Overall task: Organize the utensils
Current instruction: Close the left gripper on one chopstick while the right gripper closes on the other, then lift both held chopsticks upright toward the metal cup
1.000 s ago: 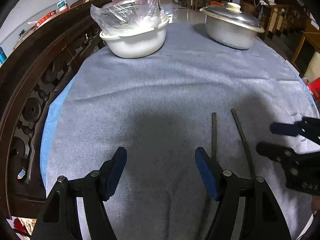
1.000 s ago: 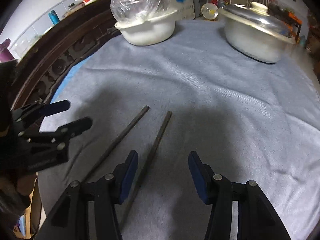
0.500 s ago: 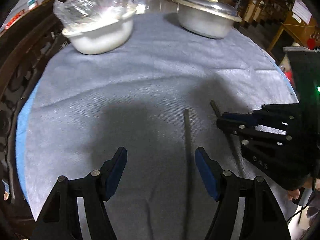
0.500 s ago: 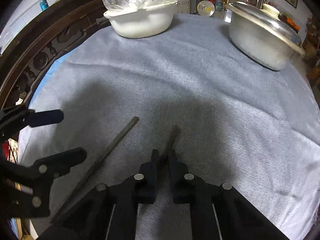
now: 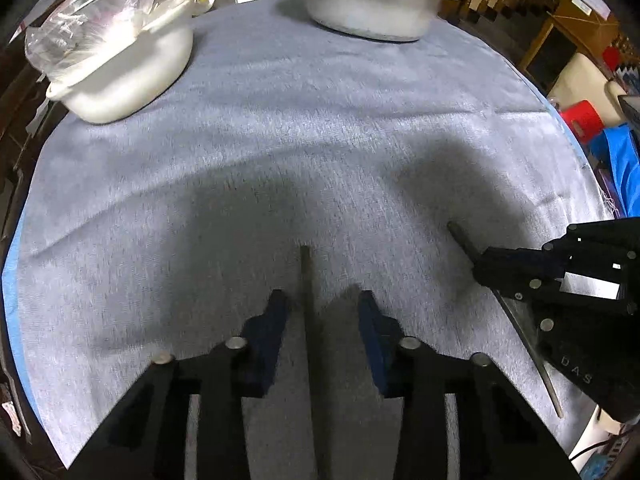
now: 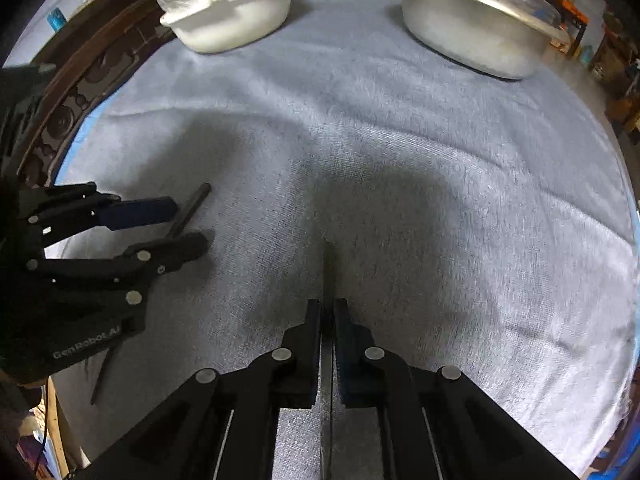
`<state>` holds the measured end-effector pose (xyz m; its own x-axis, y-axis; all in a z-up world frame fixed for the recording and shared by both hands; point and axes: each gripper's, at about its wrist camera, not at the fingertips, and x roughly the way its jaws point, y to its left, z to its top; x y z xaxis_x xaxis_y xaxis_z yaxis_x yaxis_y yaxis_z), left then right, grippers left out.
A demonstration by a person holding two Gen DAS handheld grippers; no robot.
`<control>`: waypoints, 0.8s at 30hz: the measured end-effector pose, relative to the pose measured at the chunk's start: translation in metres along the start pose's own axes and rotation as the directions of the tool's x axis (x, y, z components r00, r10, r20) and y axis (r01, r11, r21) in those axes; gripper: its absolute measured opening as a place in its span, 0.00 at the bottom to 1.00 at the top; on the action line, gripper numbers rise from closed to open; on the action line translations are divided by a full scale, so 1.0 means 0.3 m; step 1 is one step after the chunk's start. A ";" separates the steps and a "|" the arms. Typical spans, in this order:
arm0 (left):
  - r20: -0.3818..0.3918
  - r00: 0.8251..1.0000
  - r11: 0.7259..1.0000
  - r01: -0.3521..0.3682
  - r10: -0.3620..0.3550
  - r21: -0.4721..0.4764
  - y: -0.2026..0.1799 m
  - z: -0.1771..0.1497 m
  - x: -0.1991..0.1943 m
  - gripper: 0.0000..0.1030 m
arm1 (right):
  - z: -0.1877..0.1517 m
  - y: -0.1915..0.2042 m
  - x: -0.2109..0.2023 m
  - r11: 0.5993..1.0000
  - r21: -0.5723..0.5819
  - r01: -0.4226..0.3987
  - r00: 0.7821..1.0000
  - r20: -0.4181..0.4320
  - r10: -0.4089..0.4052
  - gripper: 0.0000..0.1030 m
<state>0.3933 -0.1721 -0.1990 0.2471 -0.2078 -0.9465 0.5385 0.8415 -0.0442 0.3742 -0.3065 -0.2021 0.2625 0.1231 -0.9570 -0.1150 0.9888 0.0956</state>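
Two dark chopsticks lie on a grey cloth (image 5: 320, 128). The left chopstick (image 5: 307, 280) runs toward 12 o'clock between the parted fingers of the left gripper (image 5: 320, 312), which straddle it without visible contact. The right chopstick (image 5: 460, 236), at 3 o'clock in the left view, is clenched in the right gripper (image 6: 327, 316). Readable writing: "GenRobot.AI" on the left gripper's body in the right view; "DAS" on the right gripper's body in the left view. Farther out stand two vessels: one white bowl (image 6: 236, 20) holding a clear plastic bag (image 5: 88, 16) at 11 o'clock, and one lidded metal pot (image 6: 476, 28) at 1 o'clock.
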 end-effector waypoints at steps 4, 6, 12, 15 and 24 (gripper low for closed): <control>0.002 1.000 1.000 0.013 -0.013 -0.009 0.023 0.012 0.005 0.06 | 0.017 0.002 0.004 1.000 0.010 -0.005 1.000 0.014 0.004 0.07; 0.000 0.999 0.998 0.054 -0.054 -0.039 0.050 0.017 0.007 0.05 | 0.010 -0.013 -0.003 0.999 0.033 -0.029 0.999 0.026 0.028 0.06; 0.057 0.995 0.991 0.090 -0.084 -0.096 0.092 -0.034 -0.040 0.05 | -0.076 -0.092 -0.094 0.991 0.103 -0.087 0.989 0.128 0.074 0.06; 0.121 0.990 0.991 0.087 -0.075 -0.102 0.111 -0.062 -0.124 0.05 | -0.127 -0.123 -0.178 0.988 0.131 -0.081 0.978 0.201 0.054 0.06; 0.360 0.931 0.979 0.015 0.060 -0.202 0.235 -0.191 -0.462 0.05 | -0.363 -0.178 -0.518 0.967 0.237 -0.094 0.863 0.504 -0.040 0.06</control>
<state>0.3510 -0.0554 -0.0892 0.5525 -0.3228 -0.7685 0.3682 0.9217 -0.1224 0.2351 -0.3878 -0.0883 0.7140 0.1098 -0.6914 0.0914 0.9646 0.2476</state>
